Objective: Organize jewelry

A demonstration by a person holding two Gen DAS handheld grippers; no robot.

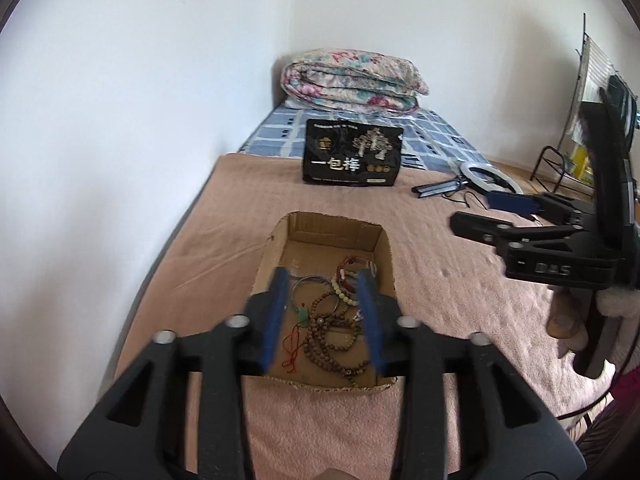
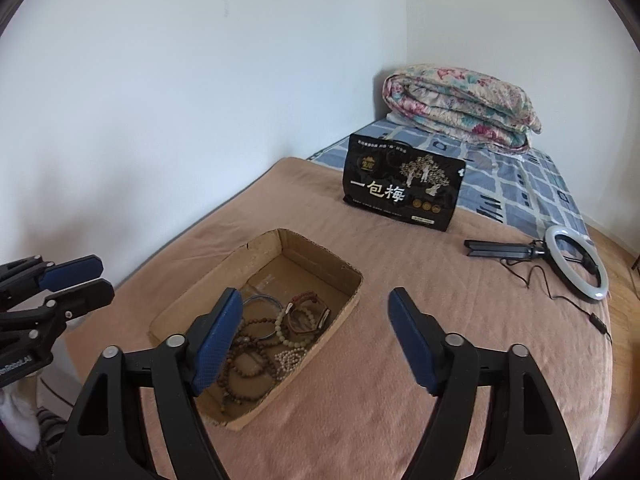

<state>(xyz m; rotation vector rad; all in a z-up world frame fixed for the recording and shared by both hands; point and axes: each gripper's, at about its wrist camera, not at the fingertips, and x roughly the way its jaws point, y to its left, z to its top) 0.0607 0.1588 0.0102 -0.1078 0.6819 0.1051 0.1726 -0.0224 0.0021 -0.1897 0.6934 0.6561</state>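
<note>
Pink bedspread [image 2: 400,420] carrying cardboard box [image 1: 280,252] of jewelry [image 1: 332,332]. Left tongs [image 1: 324,316] parted, empty, above jewelry; right tongs [image 2: 316,336] wide apart, empty, straddling box's right wall.

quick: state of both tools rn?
Left tool: open, empty, over the brown cardboard box of jewelry.
Right tool: open wide, empty.
</note>
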